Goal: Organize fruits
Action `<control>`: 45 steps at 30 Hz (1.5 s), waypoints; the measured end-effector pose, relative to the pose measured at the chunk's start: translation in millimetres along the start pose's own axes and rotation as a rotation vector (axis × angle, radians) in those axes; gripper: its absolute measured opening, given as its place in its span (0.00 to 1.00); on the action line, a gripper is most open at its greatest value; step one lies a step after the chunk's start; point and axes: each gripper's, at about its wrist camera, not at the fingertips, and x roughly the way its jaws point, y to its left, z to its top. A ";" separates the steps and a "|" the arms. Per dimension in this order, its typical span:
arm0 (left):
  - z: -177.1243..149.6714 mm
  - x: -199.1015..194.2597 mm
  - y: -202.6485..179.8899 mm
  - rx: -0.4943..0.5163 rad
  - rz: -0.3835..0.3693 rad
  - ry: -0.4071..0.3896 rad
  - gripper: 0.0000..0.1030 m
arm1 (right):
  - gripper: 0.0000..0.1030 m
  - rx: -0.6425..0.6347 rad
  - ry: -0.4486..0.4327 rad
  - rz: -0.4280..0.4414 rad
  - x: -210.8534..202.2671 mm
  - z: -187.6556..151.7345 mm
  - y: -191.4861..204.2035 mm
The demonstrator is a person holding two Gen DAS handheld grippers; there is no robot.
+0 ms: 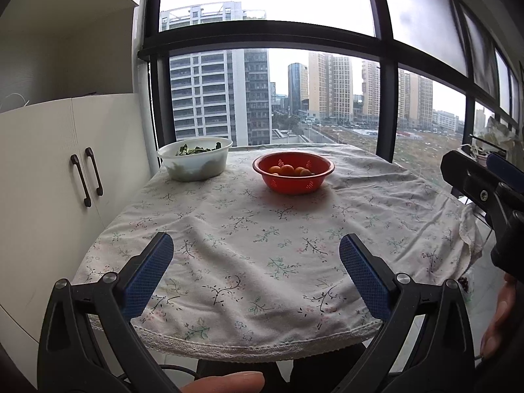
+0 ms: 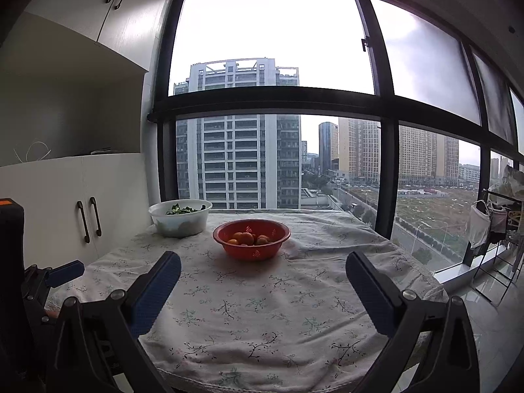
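A red perforated bowl (image 1: pixel 293 175) (image 2: pixel 251 240) holds several small orange fruits (image 1: pixel 288 170) (image 2: pixel 249 239) at the far middle of the table. To its left stands a white bowl (image 1: pixel 196 161) (image 2: pixel 180 218) with dark leafy greens. My left gripper (image 1: pixel 257 255) hangs open over the near part of the flowered tablecloth (image 1: pixel 262 245), nothing between its blue pads. My right gripper (image 2: pixel 263 271) is likewise open and empty above the cloth (image 2: pixel 262 311), well short of the red bowl. The right gripper's body shows at the right edge of the left wrist view, the left one's at the left edge of the right wrist view.
White cabinets (image 1: pixel 65 180) with dark handles stand close along the table's left side. A large window (image 1: pixel 294 98) runs behind the table. A drying rack with clothes (image 2: pixel 491 229) stands on the floor at the right. A person's fingers (image 1: pixel 226 381) show at the bottom.
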 end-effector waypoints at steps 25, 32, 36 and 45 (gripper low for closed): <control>-3.2 4.6 2.3 -0.020 0.017 0.014 1.00 | 1.00 0.033 0.070 -0.023 15.7 -10.6 -14.4; -5.6 5.6 1.2 -0.019 0.017 0.017 1.00 | 1.00 0.031 0.077 -0.020 17.1 -12.6 -13.6; -5.7 5.9 2.0 -0.019 0.016 0.015 1.00 | 1.00 0.030 0.076 -0.020 17.1 -12.7 -13.6; -11.1 7.8 0.7 -0.026 0.020 0.019 1.00 | 1.00 0.030 0.080 -0.019 18.1 -14.2 -13.7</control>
